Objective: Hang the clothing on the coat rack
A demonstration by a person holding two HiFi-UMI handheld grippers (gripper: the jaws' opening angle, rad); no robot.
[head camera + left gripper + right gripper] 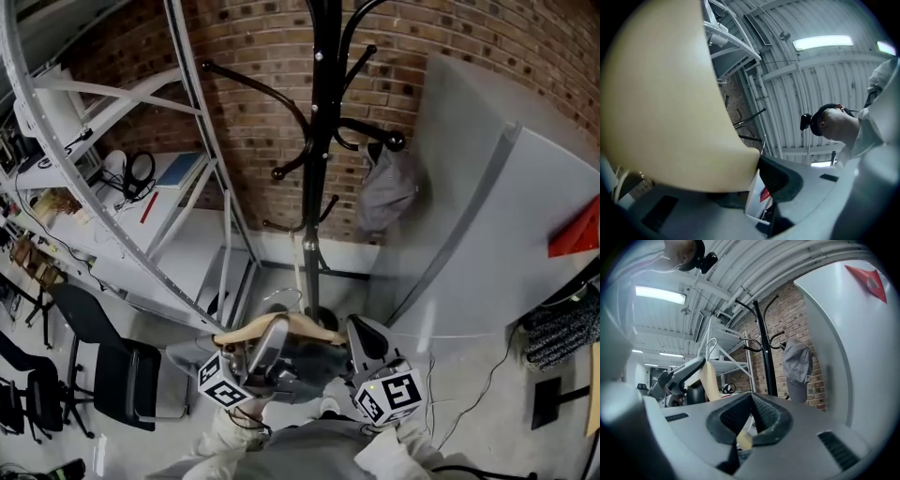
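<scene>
Carry step, judged. Clamped in left gripper (270, 336): pale wooden hanger (242, 332); pinched by right gripper (361, 334) at other arm. Draped beneath, 6 o'clock: dark grey garment (302, 356). Ahead, 12 o'clock: black metal coat rack (317, 141). Next, likely: raise, set wire hook (710, 344) over free rack arm.

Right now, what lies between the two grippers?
The wooden hanger spans between them in the head view; the left gripper and right gripper are each shut on one arm.

Coat rack (321, 141) on grey floor (473, 361)
</scene>
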